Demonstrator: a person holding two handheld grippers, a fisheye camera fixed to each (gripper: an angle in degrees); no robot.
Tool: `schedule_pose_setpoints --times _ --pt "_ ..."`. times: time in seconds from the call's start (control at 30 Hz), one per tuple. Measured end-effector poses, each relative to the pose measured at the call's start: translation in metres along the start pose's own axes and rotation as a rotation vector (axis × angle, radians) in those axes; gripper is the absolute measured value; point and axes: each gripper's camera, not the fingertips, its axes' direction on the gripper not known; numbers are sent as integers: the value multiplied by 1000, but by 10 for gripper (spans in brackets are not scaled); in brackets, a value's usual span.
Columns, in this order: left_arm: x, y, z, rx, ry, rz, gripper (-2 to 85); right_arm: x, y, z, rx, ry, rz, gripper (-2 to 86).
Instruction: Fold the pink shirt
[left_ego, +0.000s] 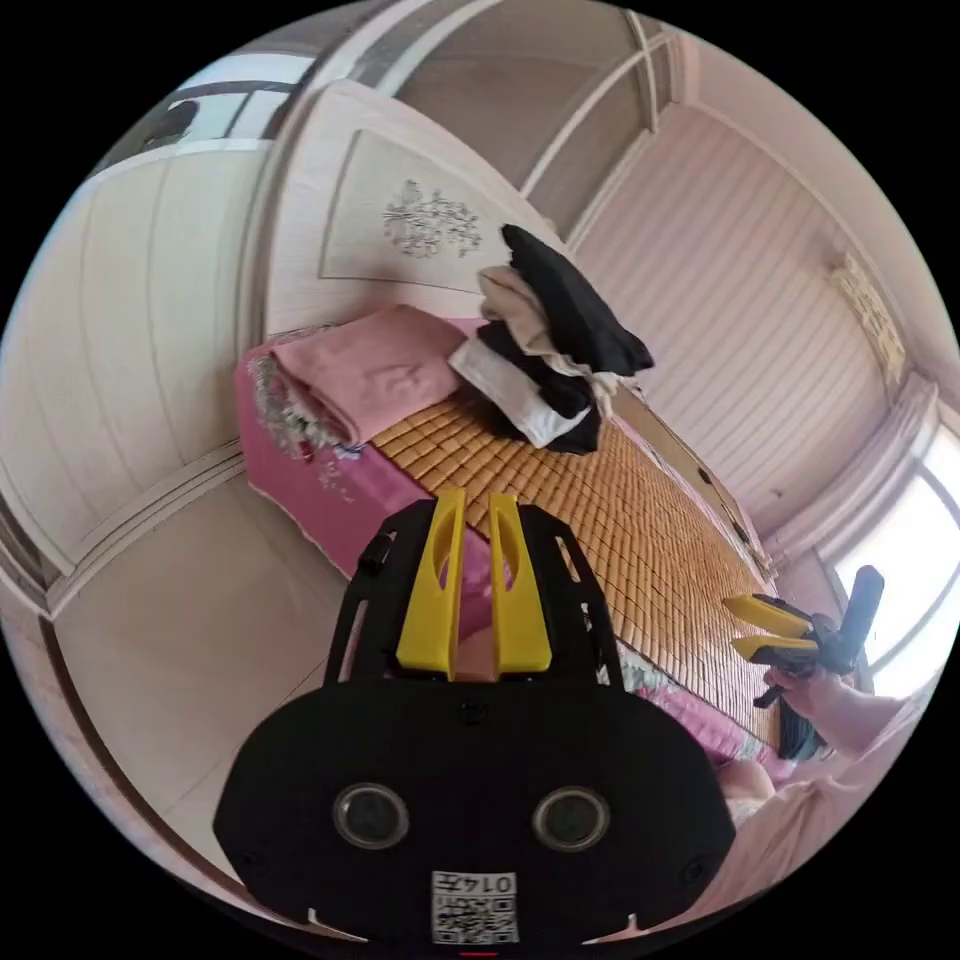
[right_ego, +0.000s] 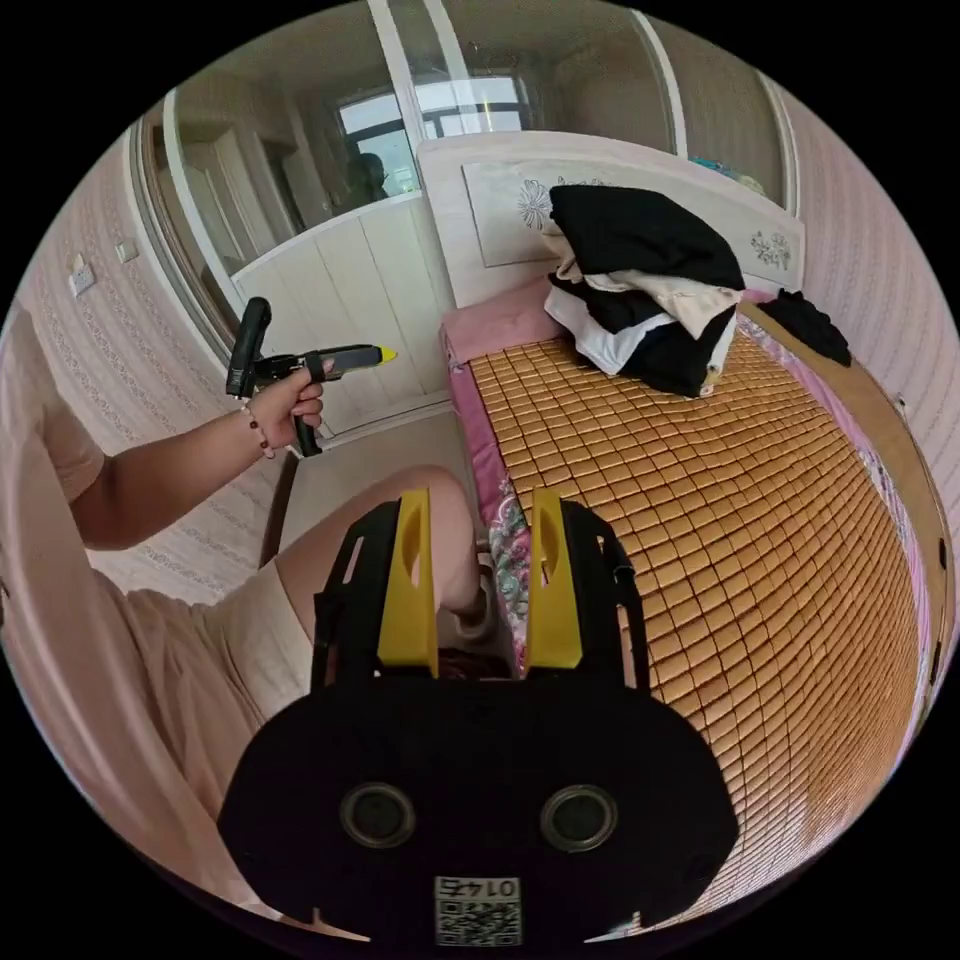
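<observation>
A heap of clothes (left_ego: 545, 350) (right_ego: 640, 290) lies at the head of the bed, black, white and pale cream-pink pieces mixed. One pale pinkish garment (left_ego: 510, 295) (right_ego: 690, 295) sticks out of the heap; I cannot tell its shape. My left gripper (left_ego: 477, 498) hangs in the air beside the bed, well short of the heap, jaws nearly together and empty. It also shows in the right gripper view (right_ego: 385, 353), held up in a hand. My right gripper (right_ego: 480, 495) hovers over the bed's near side edge, open and empty, and appears in the left gripper view (left_ego: 730, 622).
A woven bamboo mat (right_ego: 720, 560) covers the bed over a pink flowered sheet (left_ego: 330, 480). A folded pink pillow or blanket (left_ego: 370, 370) lies by the headboard (left_ego: 400, 220). A dark cloth (right_ego: 810, 325) lies at the far edge. The person's leg (right_ego: 400, 540) is beside the bed.
</observation>
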Motion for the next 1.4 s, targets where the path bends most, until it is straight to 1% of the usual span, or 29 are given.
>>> schedule_pose_setpoints --times 0.07,0.13,0.2,0.27,0.37,0.43,0.5,0.53,0.57,0.63,0.7,0.77,0.83,0.9,0.97,1.0,1.03,1.07,1.1,1.17,1.2,1.23,1.3,1.37,1.4 --pt "-46 2 -1 18 -42 -91 45 -15 -54 48 -88 -145 -31 139" --pt "-71 -3 5 26 -70 -110 47 -26 -87 72 -101 -199 -100 144" --pt "-91 -14 17 18 -80 -108 54 -34 -119 94 -128 -158 -207 148" --pt "-111 -35 38 26 -51 -77 73 -34 -164 125 -174 -87 -336 151" --pt "-132 -59 66 81 -47 -11 111 -29 -221 165 -221 -27 -365 152" --pt "-150 -73 83 72 -93 -60 122 -28 -249 182 -206 -33 -326 152" --pt "-166 -86 100 20 -74 -100 103 -29 -270 196 -183 -40 -293 151" --pt "-172 -93 112 -41 -25 -105 71 -30 -281 204 -179 -38 -289 150" --pt "-174 -98 115 -55 -7 -104 50 -32 -290 210 -178 -21 -296 149" --pt "-167 -105 109 -66 -18 -30 30 -35 -303 216 -172 -1 -315 146" --pt "-156 -103 92 -27 55 36 18 -41 -315 218 -173 36 -349 142" --pt "-130 -92 71 -24 168 158 9 -57 -328 217 -154 102 -409 139" --pt "-105 -77 56 -58 241 253 8 -69 -333 219 -156 94 -416 136" --pt "-83 -59 41 -101 323 305 7 -78 -330 229 -211 80 -399 132" --pt "-63 -36 20 -153 439 328 5 -85 -310 254 -377 103 -396 119" --pt "-60 -31 15 -165 463 324 5 -87 -302 262 -439 111 -402 114" --pt "-53 -22 6 -201 484 314 4 -89 -281 276 -567 130 -429 93" --pt "-46 -13 -1 -241 482 320 2 -92 -258 282 -632 136 -472 69" --pt "-41 -9 -3 -274 466 339 2 -93 -249 280 -612 131 -478 56" --pt "-19 2 -14 -302 372 449 1 -97 -228 254 -453 154 -477 5" --pt "-14 2 -16 -307 362 464 0 -97 -226 251 -457 158 -480 2" --pt "-5 -1 -19 -319 355 493 0 -95 -225 247 -515 139 -481 -4" --pt "8 -8 -26 -290 348 527 0 -80 -231 229 -501 89 -407 -6" --pt "26 -25 -37 -224 391 528 -2 -51 -239 187 -391 46 -256 -6" --pt "32 -29 -40 -202 404 534 -2 -43 -240 174 -353 42 -228 -6"
